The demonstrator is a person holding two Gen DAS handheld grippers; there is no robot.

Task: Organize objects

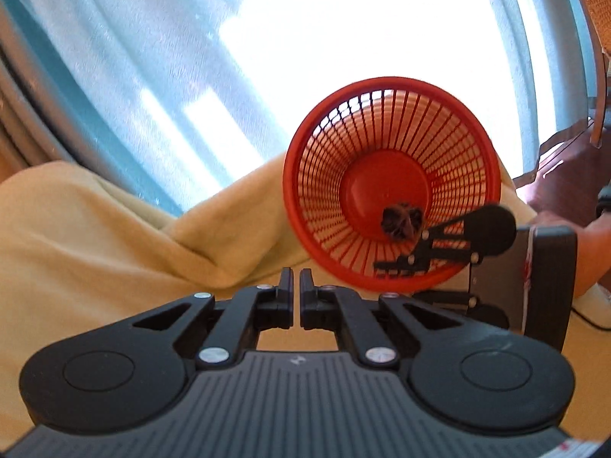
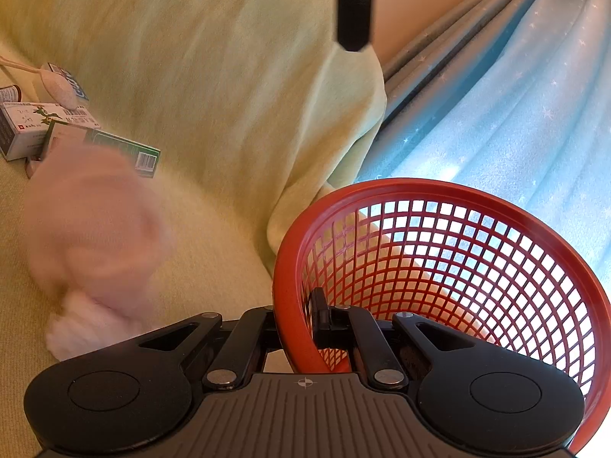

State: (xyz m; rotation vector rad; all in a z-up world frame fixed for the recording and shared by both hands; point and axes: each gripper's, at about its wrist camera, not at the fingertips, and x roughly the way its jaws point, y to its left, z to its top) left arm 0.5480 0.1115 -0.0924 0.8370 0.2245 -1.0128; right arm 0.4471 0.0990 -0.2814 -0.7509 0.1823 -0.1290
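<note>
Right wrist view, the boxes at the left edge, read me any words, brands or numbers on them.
Blue-and-white box: large white letters, partly hidden by a white brush, not readable for certain.
White box: green plant drawing, red mark, small print and a barcode; too small to read.
Green-edged box: barcode only; digits too small.
Red basket: no text.
</note>
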